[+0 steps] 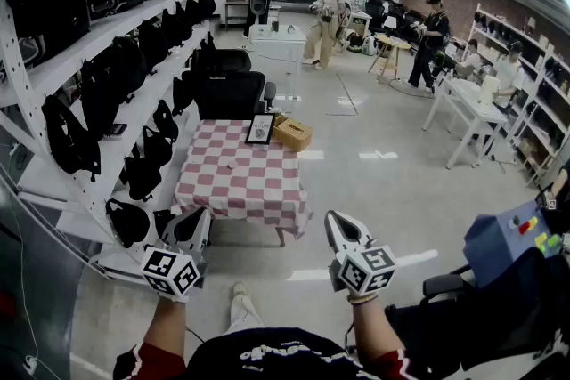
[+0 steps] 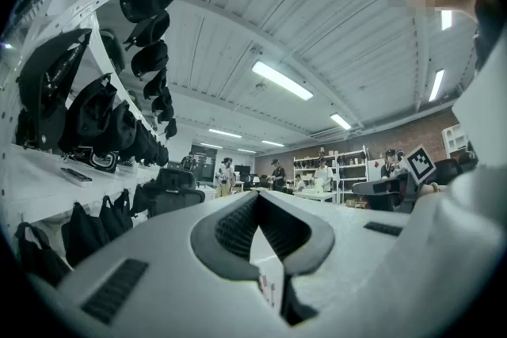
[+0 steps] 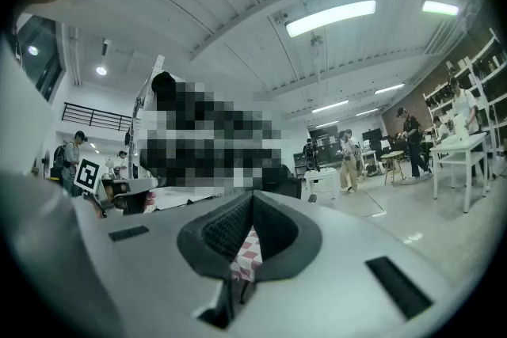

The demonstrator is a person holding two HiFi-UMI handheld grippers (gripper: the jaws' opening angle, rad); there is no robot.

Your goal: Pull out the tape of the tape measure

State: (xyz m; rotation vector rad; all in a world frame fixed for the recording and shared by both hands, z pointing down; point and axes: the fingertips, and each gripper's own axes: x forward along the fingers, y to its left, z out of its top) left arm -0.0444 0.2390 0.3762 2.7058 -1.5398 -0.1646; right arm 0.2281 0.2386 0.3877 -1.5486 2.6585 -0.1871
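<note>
Tape measure (image 1: 233,165), seemingly at twelve o'clock: light, hard case; pinch its tape end. Your left gripper (image 1: 191,229) and right gripper (image 1: 342,229) sit closed, empty.

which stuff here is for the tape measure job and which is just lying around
Job: left tool, right tool, both shut, empty; checked table; small pale thing on it, possibly the tape measure.
Lying about: black frame, wicker basket, office chairs, shelved bags.
</note>
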